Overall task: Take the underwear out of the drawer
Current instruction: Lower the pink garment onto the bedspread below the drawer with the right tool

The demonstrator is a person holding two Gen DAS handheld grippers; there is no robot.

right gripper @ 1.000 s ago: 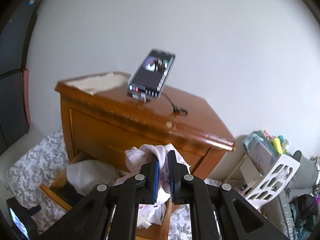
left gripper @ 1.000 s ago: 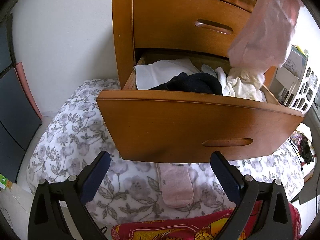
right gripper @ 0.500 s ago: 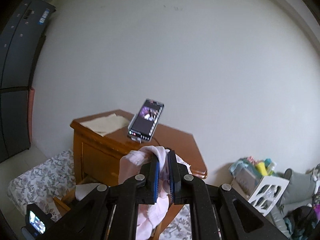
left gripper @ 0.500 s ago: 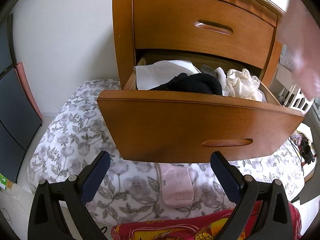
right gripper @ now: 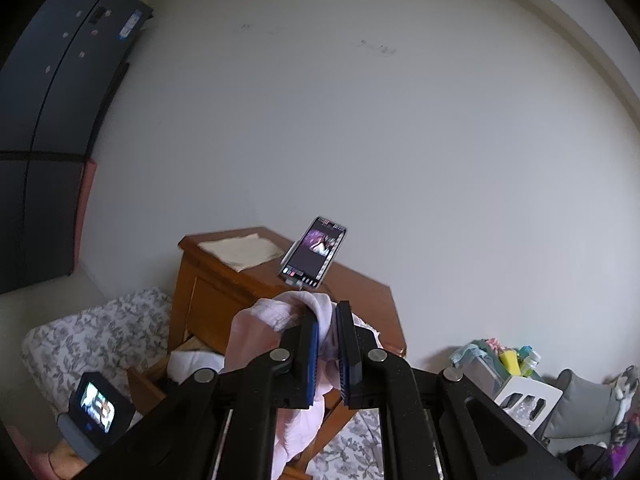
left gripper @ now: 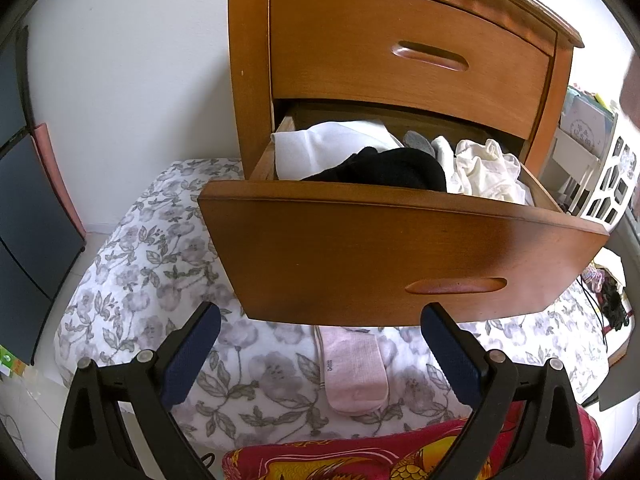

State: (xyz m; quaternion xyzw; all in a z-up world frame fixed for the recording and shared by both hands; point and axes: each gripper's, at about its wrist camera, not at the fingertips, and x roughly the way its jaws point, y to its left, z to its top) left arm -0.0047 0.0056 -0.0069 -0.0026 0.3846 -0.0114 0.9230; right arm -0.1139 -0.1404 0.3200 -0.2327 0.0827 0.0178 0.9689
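My right gripper (right gripper: pixel 327 322) is shut on pale pink underwear (right gripper: pixel 260 332), held in the air above and right of the wooden nightstand (right gripper: pixel 224 280); the cloth hangs down to the left of the fingers. In the left wrist view the lower drawer (left gripper: pixel 400 256) stands pulled out, holding a white cloth (left gripper: pixel 320 148), a black garment (left gripper: pixel 384 170) and a cream garment (left gripper: pixel 488 172). My left gripper (left gripper: pixel 320 332) is open, low in front of the drawer's face, with nothing between its fingers. A blurred pink edge of the underwear (left gripper: pixel 632 92) shows at the far right.
A pink sock (left gripper: pixel 354 368) lies on the floral bedding (left gripper: pixel 152 264) under the drawer. A red patterned cloth (left gripper: pixel 360 456) lies below it. A phone on a stand (right gripper: pixel 314 254) and a folded cloth (right gripper: pixel 240 248) sit on the nightstand top. A white caddy (right gripper: pixel 520 384) stands at right.
My right gripper has lifted the pink underwear up and away to the right, clear of the drawer; it has nearly left the left wrist view. The left gripper has not moved.
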